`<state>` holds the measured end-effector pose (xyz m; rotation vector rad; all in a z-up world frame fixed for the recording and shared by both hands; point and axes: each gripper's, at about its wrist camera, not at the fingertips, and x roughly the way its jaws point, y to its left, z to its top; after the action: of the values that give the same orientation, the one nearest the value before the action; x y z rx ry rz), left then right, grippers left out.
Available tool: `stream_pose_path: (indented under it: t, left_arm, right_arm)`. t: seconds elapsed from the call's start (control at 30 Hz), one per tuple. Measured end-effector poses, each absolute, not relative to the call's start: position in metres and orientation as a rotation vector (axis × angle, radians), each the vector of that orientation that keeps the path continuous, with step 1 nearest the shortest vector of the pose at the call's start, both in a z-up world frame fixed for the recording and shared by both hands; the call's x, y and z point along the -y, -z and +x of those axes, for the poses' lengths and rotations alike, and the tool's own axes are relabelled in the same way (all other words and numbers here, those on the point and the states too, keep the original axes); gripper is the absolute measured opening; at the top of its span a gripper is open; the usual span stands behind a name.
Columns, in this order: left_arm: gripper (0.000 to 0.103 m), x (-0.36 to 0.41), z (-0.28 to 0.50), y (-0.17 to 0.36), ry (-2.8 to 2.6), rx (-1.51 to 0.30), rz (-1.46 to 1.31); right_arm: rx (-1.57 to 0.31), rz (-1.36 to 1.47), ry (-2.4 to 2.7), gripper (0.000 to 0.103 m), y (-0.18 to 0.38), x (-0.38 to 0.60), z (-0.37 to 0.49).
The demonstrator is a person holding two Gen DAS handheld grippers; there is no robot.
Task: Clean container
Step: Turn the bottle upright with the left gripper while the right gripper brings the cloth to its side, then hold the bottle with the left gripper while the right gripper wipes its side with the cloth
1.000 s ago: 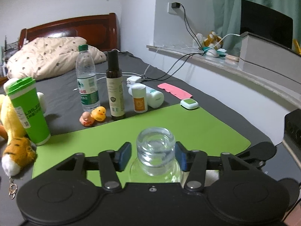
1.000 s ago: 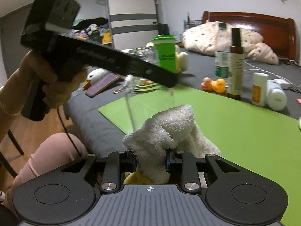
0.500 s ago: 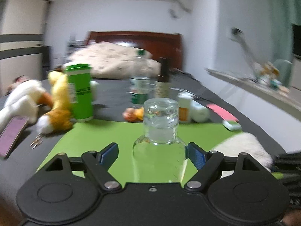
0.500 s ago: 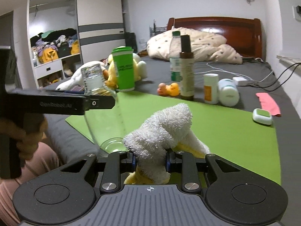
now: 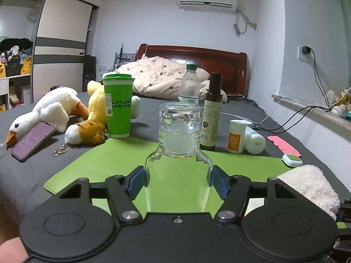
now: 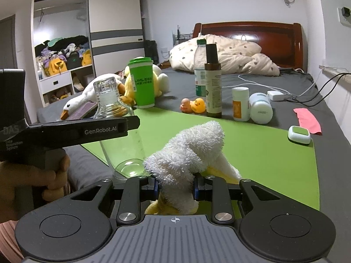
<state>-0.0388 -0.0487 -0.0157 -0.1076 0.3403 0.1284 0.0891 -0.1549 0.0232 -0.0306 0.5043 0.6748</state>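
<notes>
- Gripping the clear glass bottle (image 5: 178, 131) by its body, the left gripper (image 5: 178, 180) holds it upright over the green mat (image 6: 252, 144).
- The right gripper (image 6: 175, 189) pinches a fluffy white cloth (image 6: 186, 149) just beside the bottle.
- Keep the bottle steady; glass could slip while it is wiped.

The glass bottle (image 5: 178, 131) is showing clear, with a frosted white band inside its neck. The cloth (image 6: 188, 151) is looking fluffy white (a yellow layer is peeking out underneath). The mat (image 6: 252, 146) is glowing lime green against the dark grey bedsheet (image 6: 337, 135). The cup (image 5: 118, 106) is wearing bright green with white lettering. The quilt (image 6: 237, 54) is showing cream with small dark dots, and the headboard (image 6: 274, 35) is gleaming reddish brown.
</notes>
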Motion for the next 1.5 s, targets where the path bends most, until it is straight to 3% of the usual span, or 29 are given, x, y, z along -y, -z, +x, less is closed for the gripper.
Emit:
stream_pose_path:
  t: [0.6,1.5]
  left_arm:
    - [0.063,-0.018,0.016,-0.011,0.746,-0.488,0.181]
    - [0.063,-0.032,0.002,0.003,0.740,-0.446,0.127]
  right_arm:
    - [-0.413,-0.069,-0.691,0.028,-0.056,0.176,0.070]
    - [-0.458,-0.030,-1.120,0.028,-0.071,0.109,0.157]
